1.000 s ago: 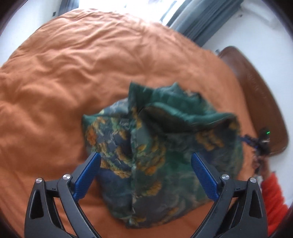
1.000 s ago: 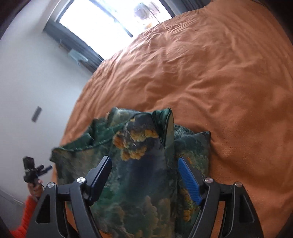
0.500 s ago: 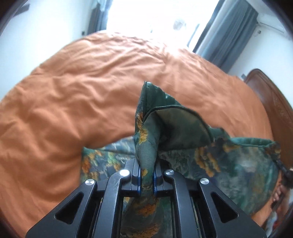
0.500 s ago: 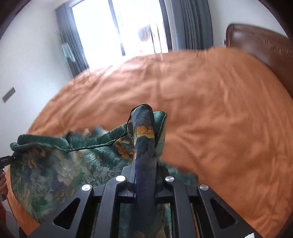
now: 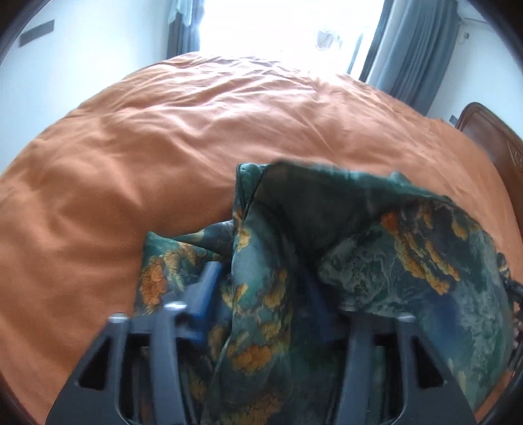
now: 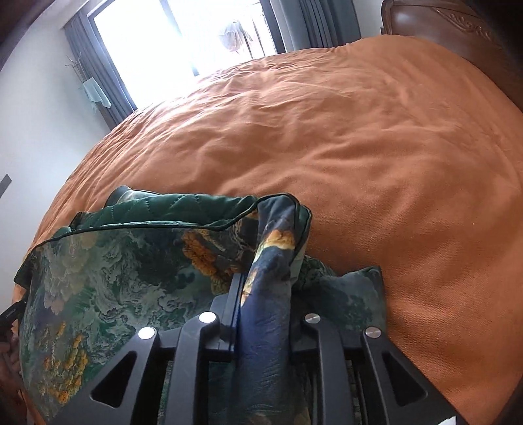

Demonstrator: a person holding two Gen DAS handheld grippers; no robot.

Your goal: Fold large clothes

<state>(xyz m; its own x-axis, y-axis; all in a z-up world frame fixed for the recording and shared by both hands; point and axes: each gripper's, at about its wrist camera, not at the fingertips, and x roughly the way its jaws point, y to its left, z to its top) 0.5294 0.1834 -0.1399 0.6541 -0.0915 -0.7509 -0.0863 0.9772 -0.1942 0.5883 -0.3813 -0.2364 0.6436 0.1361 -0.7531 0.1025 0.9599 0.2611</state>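
A green, gold-patterned garment point(image 6: 108, 278) lies on an orange bed point(image 6: 376, 157), bunched at six o'clock. The left gripper point(image 5: 258, 287) has just opened its jaws wide, fabric loose between; the right gripper point(image 6: 266, 294), jaws just easing apart, has a fold between them. No readable writing.

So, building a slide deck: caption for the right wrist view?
Right gripper with a fold of green patterned garment between its jaws, above an orange bedspread.

Daylight from blown-out window point(image 5: 287, 29); fisheye bending, dark corners; left view motion-blurred, right view sharper.
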